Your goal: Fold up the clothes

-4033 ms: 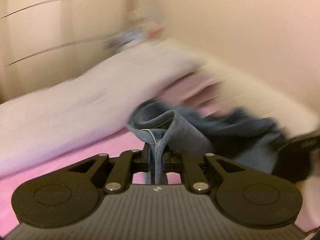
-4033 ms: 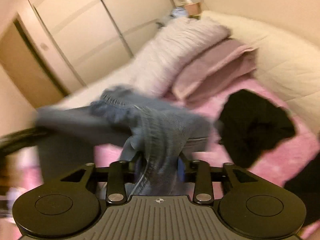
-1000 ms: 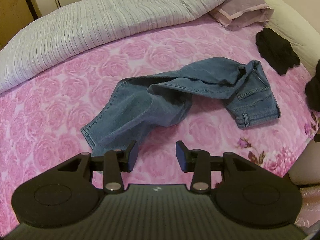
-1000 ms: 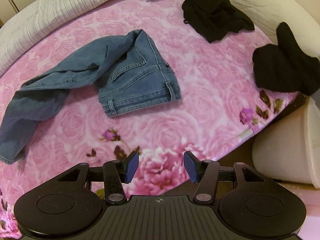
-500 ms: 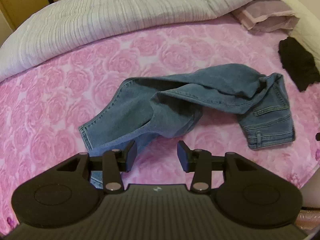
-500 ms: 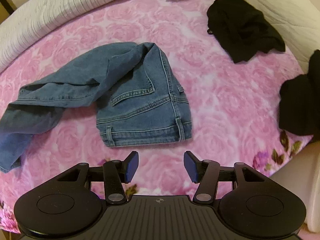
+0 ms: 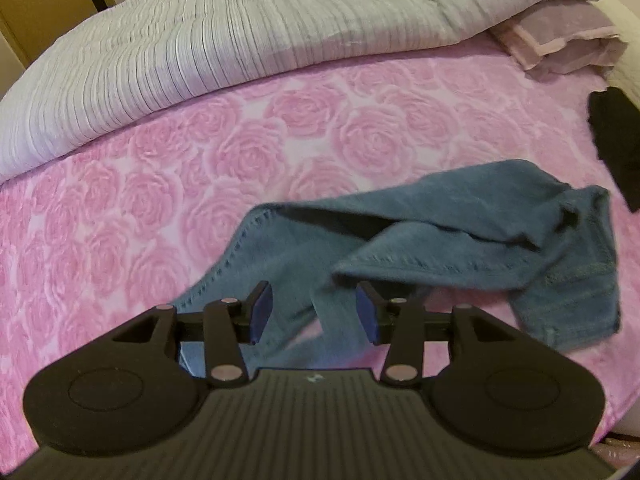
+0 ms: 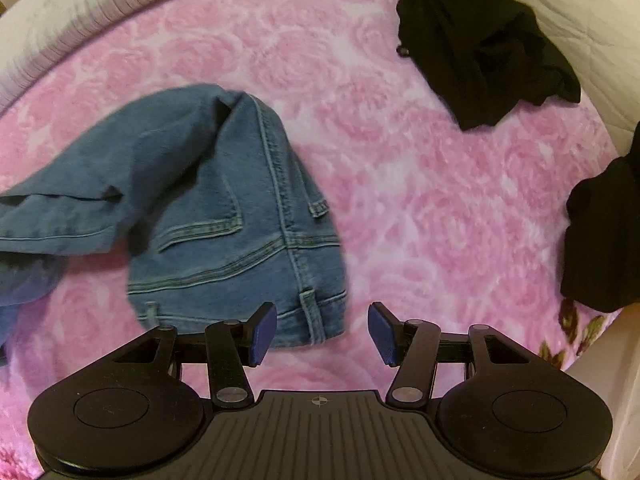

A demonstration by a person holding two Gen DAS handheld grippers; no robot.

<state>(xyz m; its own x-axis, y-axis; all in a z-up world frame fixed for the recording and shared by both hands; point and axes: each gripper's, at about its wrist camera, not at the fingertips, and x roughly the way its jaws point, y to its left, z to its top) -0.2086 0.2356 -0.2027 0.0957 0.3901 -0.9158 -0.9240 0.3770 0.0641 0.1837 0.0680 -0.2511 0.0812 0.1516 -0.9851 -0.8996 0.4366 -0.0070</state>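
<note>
Left gripper: fingers parting, nothing pinched, a twisted leg of the jeans just beyond and between them. Right gripper: fingers spread, empty, the waistband just ahead and left of them. Risk: a grasp here may catch two overlapped layers, so the crossed legs stay tangled when lifted. Farther off on the bed, a black garment could be swept up by a wide pull.

Cloth was seen throughout.
Matt stitched denim jeans were laid on a plush rose-embossed bedspread.
</note>
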